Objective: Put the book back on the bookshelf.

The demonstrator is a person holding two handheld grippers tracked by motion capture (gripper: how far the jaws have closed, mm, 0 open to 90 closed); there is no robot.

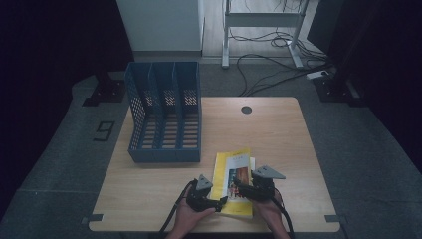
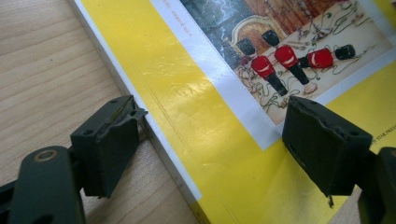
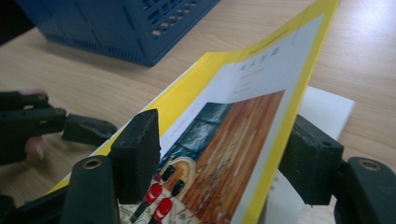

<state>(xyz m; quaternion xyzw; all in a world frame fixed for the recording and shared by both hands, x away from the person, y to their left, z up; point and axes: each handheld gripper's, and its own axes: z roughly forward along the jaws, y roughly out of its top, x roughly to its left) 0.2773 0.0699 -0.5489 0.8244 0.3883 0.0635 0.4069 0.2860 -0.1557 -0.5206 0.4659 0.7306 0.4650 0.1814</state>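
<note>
From above, the yellow book lies at the near edge of the table, just right of the blue file rack, with the left gripper and right gripper on it. The left gripper view shows open jaws straddling the book's spine edge, unclamped. The right gripper view alone shows the front cover raised between open jaws; the step looks like opening the book, so next the right jaws must pinch that cover.

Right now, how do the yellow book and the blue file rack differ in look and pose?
The yellow book is thin and lies flat near the table's front edge; the blue file rack is tall and stands upright farther back on the left. The book's cover is solid with a picture and lifted along one edge; the rack's walls are perforated and its three slots are empty. Both rest on the wooden table.
</note>
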